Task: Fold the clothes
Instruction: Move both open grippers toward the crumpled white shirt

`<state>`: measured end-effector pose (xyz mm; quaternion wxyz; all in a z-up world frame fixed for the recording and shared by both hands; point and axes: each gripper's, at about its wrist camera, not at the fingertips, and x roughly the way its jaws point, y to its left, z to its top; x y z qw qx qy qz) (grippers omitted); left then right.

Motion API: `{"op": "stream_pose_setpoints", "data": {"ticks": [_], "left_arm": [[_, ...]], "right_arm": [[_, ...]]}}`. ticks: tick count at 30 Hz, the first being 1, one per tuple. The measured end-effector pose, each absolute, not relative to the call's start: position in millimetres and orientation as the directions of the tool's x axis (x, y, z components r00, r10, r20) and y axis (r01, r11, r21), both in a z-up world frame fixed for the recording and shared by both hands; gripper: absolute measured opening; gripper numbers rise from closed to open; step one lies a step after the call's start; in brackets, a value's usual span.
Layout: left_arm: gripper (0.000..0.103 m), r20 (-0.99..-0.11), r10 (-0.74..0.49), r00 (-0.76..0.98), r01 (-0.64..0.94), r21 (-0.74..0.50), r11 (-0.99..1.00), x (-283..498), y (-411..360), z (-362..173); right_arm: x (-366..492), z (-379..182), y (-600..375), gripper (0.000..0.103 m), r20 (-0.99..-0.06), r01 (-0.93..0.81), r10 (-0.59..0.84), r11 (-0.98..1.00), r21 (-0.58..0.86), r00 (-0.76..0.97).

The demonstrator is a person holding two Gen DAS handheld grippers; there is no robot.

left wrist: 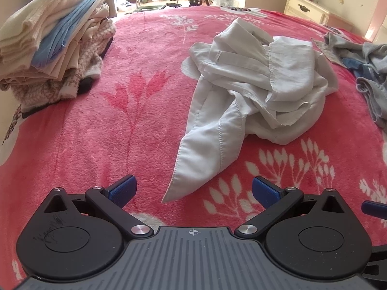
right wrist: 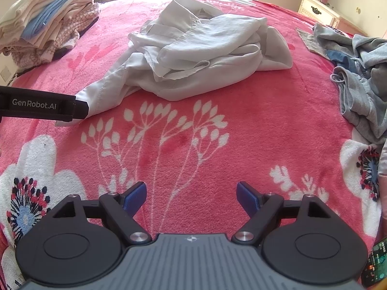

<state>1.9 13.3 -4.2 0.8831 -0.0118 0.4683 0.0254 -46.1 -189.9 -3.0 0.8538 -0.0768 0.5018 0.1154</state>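
Showing crumpled white shirt [left wrist: 254, 79] on blanket [left wrist: 121, 125]: thin, limp, light; grip pts likely at hem corner. L gripper [left wrist: 192, 191] & R gripper [right wrist: 191, 197] jaws wide, empty.

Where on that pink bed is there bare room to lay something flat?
Free: the pink floral blanket between the crumpled white shirt and the right gripper, and between the shirt and the folded stack. Crowded: the grey clothes heap.

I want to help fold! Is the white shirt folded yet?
Not folded. The white shirt lies crumpled in a heap on the pink blanket, one end trailing out toward the open left gripper.
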Motion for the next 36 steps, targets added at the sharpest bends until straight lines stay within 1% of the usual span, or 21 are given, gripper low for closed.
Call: {"op": "stream_pose_setpoints", "data": {"ticks": [28,36], "left_arm": [[0.102,-0.823,0.042,0.566,-0.052,0.015,0.999,1.1,13.4,-1.6],[0.102,-0.820,0.038,0.571,-0.047,0.014,0.999,2.8,12.9,-1.6]], "right_arm": [[-46.9,-1.8,-190.1,0.084,-0.875,-0.269,0.116,0.963,-0.016,0.470],[-44.6,-0.6,-193.2,0.085,-0.866,-0.266,0.135,0.964,0.002,0.482]]}}
